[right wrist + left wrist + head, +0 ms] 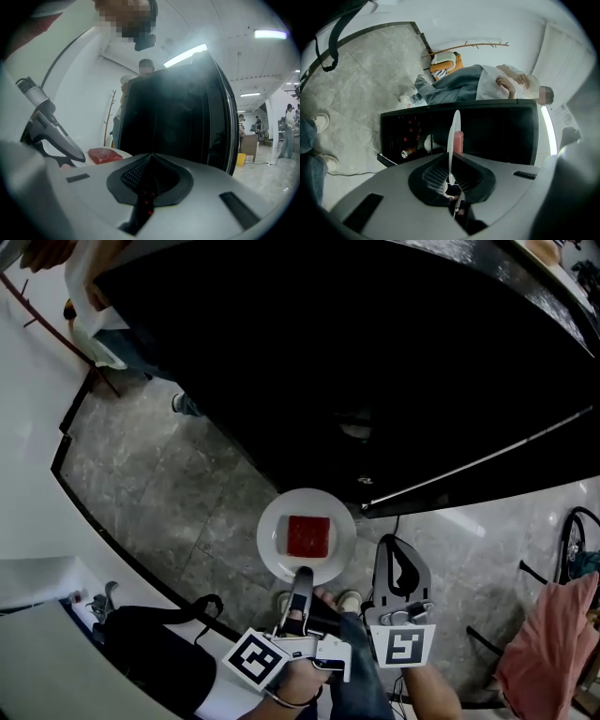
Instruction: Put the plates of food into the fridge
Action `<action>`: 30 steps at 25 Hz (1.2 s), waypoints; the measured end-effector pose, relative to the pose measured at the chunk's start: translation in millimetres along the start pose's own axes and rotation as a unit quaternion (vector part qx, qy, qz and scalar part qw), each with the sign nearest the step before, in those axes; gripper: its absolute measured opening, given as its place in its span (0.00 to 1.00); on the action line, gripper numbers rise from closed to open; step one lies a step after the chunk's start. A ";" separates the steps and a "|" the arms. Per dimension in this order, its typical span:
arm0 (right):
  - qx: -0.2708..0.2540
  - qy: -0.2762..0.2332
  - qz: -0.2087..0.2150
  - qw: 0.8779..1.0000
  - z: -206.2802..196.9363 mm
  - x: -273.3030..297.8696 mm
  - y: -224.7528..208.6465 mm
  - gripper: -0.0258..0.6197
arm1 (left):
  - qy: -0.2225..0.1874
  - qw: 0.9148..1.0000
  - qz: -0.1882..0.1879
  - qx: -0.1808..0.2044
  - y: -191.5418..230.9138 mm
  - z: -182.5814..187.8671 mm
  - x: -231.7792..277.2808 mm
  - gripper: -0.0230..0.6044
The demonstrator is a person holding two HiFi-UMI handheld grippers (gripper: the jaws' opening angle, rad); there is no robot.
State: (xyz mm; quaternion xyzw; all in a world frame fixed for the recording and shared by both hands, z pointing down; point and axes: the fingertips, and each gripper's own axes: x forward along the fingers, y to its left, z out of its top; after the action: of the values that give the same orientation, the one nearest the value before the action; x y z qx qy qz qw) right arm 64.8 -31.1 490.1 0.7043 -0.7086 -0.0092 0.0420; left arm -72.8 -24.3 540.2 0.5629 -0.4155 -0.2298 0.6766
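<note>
while left tongs (302,574) clamp the rim of a round white plate (274,549) bearing a red square food slab (307,536), right tongs (398,549) are closed, empty. black fridge (375,362) ahead.

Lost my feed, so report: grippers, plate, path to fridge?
Left hand-held gripper shut on plate rim, red food slab aboard. Right hand-held gripper shut, empty. Black fridge ahead; door state unclear.

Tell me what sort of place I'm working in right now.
Probably an open office or lab workroom rather than a home kitchen: ceiling strip lights, people standing near a desk in the background, a grey stone-tile floor, and a tall black glass-door fridge.
</note>
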 end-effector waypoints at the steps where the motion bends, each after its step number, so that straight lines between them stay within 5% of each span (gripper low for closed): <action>1: 0.000 0.000 0.000 1.000 -2.8 1.6 0.0 0.06 | 0.001 1.000 0.001 0.001 2.6 -0.1 1.5 0.06; 12: 0.001 -0.005 -0.011 1.000 -22.2 12.9 -8.2 0.06 | 0.005 1.000 0.005 0.011 24.8 -0.6 18.1 0.06; 30: -0.002 0.005 -0.020 1.000 -29.5 10.0 -16.0 0.06 | 0.010 0.999 -0.026 0.027 2.7 8.8 54.9 0.06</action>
State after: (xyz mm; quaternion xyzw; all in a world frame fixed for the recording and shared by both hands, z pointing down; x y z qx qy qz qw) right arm 82.9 -39.8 518.8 0.7180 -0.6944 -0.0080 0.0470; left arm -50.3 -71.4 559.6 0.5938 -0.3998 -0.2309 0.6589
